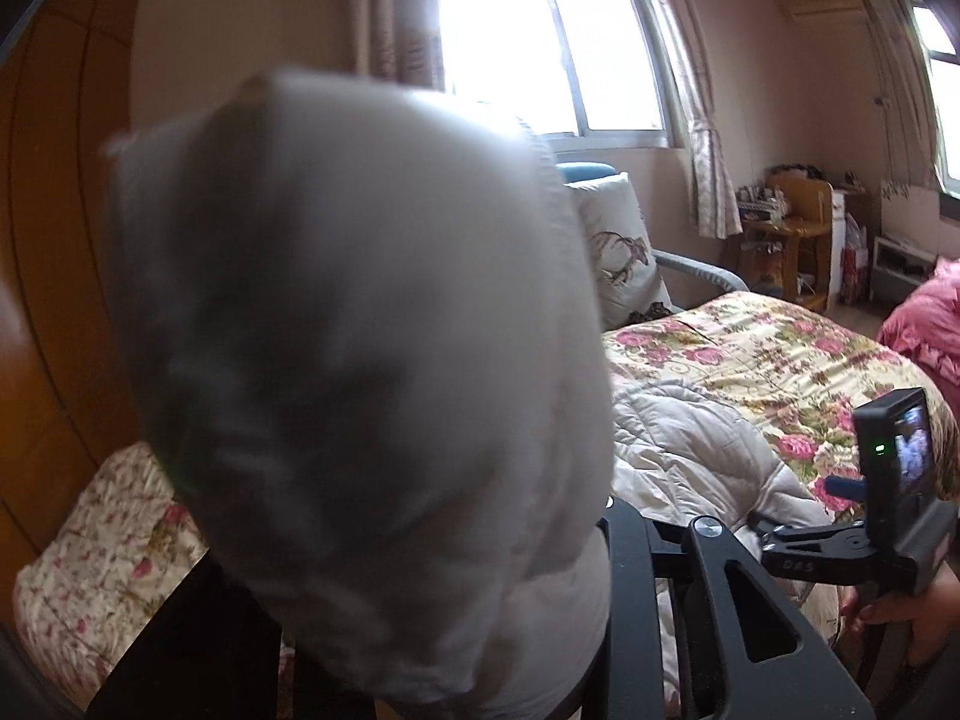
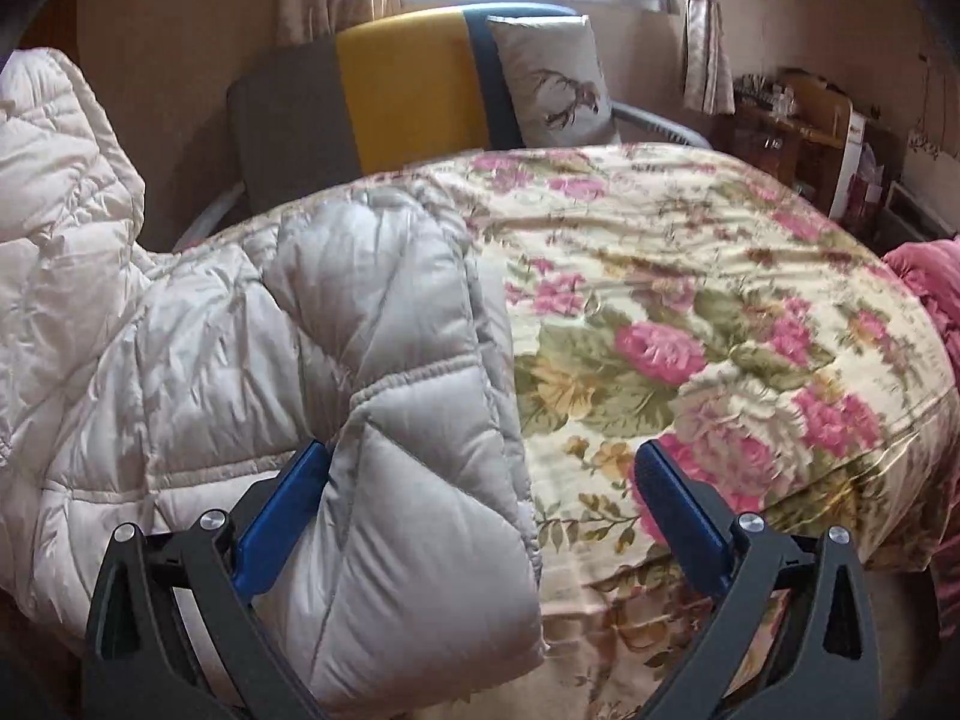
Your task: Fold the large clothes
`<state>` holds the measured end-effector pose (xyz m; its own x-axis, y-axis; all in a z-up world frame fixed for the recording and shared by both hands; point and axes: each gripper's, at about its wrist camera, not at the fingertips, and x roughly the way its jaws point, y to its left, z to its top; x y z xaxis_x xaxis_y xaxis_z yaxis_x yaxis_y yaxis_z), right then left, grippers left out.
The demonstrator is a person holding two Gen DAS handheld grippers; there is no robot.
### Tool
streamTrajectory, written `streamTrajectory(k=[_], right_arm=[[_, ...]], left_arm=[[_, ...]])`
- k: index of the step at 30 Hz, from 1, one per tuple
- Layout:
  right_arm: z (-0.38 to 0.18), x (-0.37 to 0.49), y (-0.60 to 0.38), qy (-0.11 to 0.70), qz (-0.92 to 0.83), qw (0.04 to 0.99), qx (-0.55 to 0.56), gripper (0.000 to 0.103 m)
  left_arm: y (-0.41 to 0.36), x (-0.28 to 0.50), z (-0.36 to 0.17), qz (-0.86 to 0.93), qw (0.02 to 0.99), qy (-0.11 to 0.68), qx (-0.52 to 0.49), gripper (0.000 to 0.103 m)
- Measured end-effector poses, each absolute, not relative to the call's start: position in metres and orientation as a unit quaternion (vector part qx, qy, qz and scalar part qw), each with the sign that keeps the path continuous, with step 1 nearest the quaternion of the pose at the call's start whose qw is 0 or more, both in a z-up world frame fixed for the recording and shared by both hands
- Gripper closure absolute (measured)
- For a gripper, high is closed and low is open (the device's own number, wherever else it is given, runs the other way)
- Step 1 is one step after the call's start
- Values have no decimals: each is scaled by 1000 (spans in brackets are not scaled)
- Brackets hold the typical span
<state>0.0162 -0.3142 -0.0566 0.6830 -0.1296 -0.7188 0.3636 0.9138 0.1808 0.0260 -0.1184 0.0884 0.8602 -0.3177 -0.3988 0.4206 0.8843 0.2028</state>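
In the left wrist view, a blurred fold of the pale quilted jacket [image 1: 360, 372] fills most of the frame, hanging right in front of the lens and draped over the left gripper [image 1: 594, 552]; only one black finger [image 1: 738, 618] shows at the lower right, so I cannot tell how far this claw is spread or whether it pinches the fabric. More of the jacket lies crumpled on the floral bedspread [image 1: 762, 354] behind. At the right edge the right gripper [image 1: 840, 483] appears from the side, with its camera screen lit, held by a hand [image 1: 900, 606] low in the corner. A deer-print cushion [image 1: 624, 252] leans under the window [image 1: 540, 42]. In the right wrist view, the right claw [image 2: 483, 483] stands wide, its blue pads [image 2: 282, 516] far apart. A puffy folded edge of the jacket [image 2: 384, 420] lies between the fingers, pressed against the left pad and well short of the right one, which hovers over bare bedspread [image 2: 690, 276]. The rest of the jacket spreads to the left on the bed, one portion raised high at the upper left. A yellow and grey chair [image 2: 390, 96] stands behind the bed.
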Motion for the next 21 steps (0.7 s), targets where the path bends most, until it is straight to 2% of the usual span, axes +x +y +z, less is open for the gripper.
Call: streamTrajectory(k=[13, 18, 21], right_arm=[[-69, 18, -318, 361, -116, 902, 207, 2], [-64, 13, -339, 371, -75, 897, 227, 2], [-53, -7, -367, 354, -69, 900, 242, 2]], left_arm=[[-200, 29, 30, -253, 916, 170, 260, 70], [-214, 25, -2, -277, 896, 162, 306, 62], [-221, 17, -12, -284, 886, 146, 337, 52]])
